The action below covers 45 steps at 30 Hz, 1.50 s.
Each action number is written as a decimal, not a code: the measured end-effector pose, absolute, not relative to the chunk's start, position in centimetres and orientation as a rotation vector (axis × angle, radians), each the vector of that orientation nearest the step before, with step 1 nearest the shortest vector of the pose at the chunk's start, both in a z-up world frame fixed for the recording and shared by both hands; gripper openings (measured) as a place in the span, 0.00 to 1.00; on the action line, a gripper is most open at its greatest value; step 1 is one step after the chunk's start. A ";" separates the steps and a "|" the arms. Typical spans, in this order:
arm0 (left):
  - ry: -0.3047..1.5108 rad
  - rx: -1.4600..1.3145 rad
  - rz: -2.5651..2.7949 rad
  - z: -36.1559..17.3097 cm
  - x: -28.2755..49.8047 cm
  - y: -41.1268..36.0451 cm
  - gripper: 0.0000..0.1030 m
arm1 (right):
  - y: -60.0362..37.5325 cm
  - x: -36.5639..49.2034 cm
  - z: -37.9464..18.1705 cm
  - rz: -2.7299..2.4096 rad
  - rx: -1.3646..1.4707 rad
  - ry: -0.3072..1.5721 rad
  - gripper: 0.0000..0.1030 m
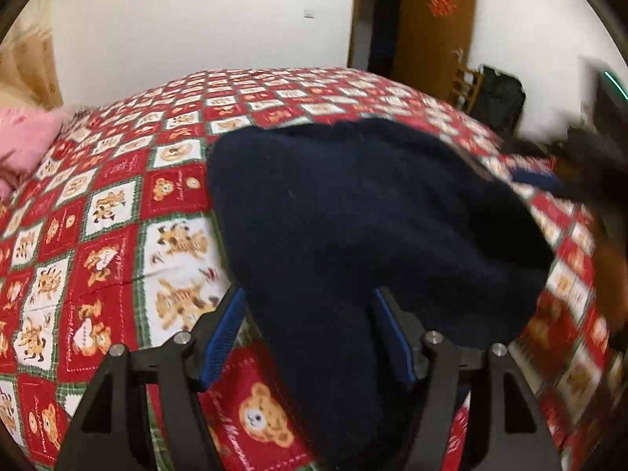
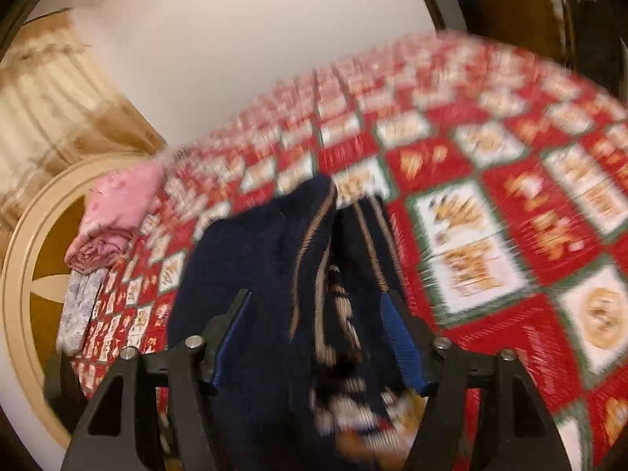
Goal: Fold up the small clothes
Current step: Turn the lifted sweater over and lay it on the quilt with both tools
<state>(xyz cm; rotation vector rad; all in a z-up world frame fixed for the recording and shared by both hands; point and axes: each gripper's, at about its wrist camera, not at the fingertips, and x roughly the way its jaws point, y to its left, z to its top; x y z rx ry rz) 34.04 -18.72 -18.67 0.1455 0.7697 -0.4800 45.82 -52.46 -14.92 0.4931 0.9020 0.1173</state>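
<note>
**Inspector:** Fingers first. The left gripper (image 1: 310, 337) stands wide, its blue pads (image 1: 223, 333) clear of the cloth — a fold of the dark navy knitted sweater (image 1: 353, 204) lies between them, unpressed.

**Assistant:** And the right gripper (image 2: 314, 337)?

**Inspector:** Parted, narrower than the left; the sweater's tan-striped edge (image 2: 310, 243) lies between its pads, apparently not pinched. That view is blurred.

**Assistant:** Where is the garment?

**Inspector:** Spread on the red-and-white bear-print quilt (image 1: 117, 204), near edge at the grippers. Folded pink cloth (image 2: 121, 204) lies far left.

**Assistant:** Advice for the step?

**Inspector:** Judged a release — draw both grippers clear without snagging the knit, then check the fold's edges align.
</note>
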 end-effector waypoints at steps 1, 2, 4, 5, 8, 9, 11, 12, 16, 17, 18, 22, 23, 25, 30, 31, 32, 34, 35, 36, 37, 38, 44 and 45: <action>0.775 0.152 -0.485 -19.1 33.9 -19.0 0.71 | -52.5 47.4 -16.0 0.139 0.522 0.965 0.09; 0.778 0.153 -0.489 -19.4 33.7 -19.0 0.72 | -52.5 48.2 -16.7 0.136 0.525 1.005 0.09; 0.773 0.154 -0.481 -19.8 33.4 -18.8 0.72 | -52.4 47.7 -16.6 0.090 0.475 0.993 0.08; 0.777 0.145 -0.489 -19.9 33.3 -18.4 0.72 | -52.4 47.0 -16.4 0.068 0.449 0.981 0.08; 0.797 0.110 -0.526 -20.2 33.3 -17.7 0.85 | -52.9 46.1 -17.4 0.001 0.426 0.990 0.08; 0.817 0.102 -0.543 -20.7 33.6 -17.6 0.88 | -53.2 46.1 -18.2 -0.020 0.428 1.007 0.08; 0.865 0.068 -0.570 -21.4 34.2 -17.5 0.89 | -53.7 46.3 -19.2 -0.042 0.428 1.019 0.08; 0.883 0.046 -0.575 -21.5 34.4 -17.3 0.89 | -53.6 46.6 -19.4 -0.046 0.421 1.019 0.08; 0.884 0.013 -0.574 -21.5 34.5 -16.9 0.91 | -52.6 46.2 -17.8 -0.047 0.340 0.997 0.14; 0.878 0.021 -0.564 -21.4 34.2 -17.0 0.93 | -52.5 45.3 -17.2 -0.048 0.340 0.984 0.17; 0.872 0.031 -0.553 -21.4 33.9 -17.1 0.93 | -52.6 43.8 -16.4 -0.033 0.358 0.960 0.23; 0.872 0.036 -0.543 -21.3 33.7 -17.4 0.95 | -52.0 38.7 -16.7 0.003 0.351 0.971 0.32; 0.876 0.031 -0.545 -21.4 33.8 -17.3 0.95 | -51.8 38.1 -17.0 0.014 0.350 0.981 0.32; 0.882 0.022 -0.546 -21.6 33.9 -17.0 0.96 | -51.3 37.0 -17.9 0.030 0.326 1.017 0.25; 0.881 0.031 -0.544 -21.8 34.1 -16.8 0.97 | -51.5 37.0 -18.4 0.003 0.322 1.039 0.23; 0.883 0.027 -0.546 -21.8 34.1 -16.7 0.97 | -51.4 37.3 -18.5 -0.003 0.307 1.051 0.23; 0.885 0.022 -0.549 -21.8 34.1 -16.6 0.98 | -51.4 37.4 -18.5 -0.006 0.291 1.058 0.23; 0.888 0.017 -0.552 -21.9 34.0 -16.5 0.98 | -51.4 37.3 -18.3 0.003 0.273 1.076 0.23; 0.889 0.016 -0.552 -21.9 34.0 -16.4 0.98 | -51.5 37.3 -17.9 0.007 0.262 1.079 0.23; 0.887 0.014 -0.554 -21.9 33.9 -16.4 0.98 | -51.7 37.2 -17.2 0.006 0.249 1.059 0.27; 0.887 0.011 -0.554 -21.9 33.9 -16.3 0.98 | -51.8 37.1 -16.3 -0.005 0.233 1.033 0.31; 0.887 0.010 -0.555 -21.9 33.9 -16.3 0.98 | -52.0 37.3 -15.4 -0.015 0.219 1.009 0.33; 0.885 -0.010 -0.568 -21.8 33.8 -16.0 0.99 | -52.8 43.9 -11.2 0.019 0.235 0.882 0.41; 0.883 -0.015 -0.571 -21.8 33.8 -15.9 0.99 | -52.7 45.8 -11.4 0.030 0.248 0.895 0.41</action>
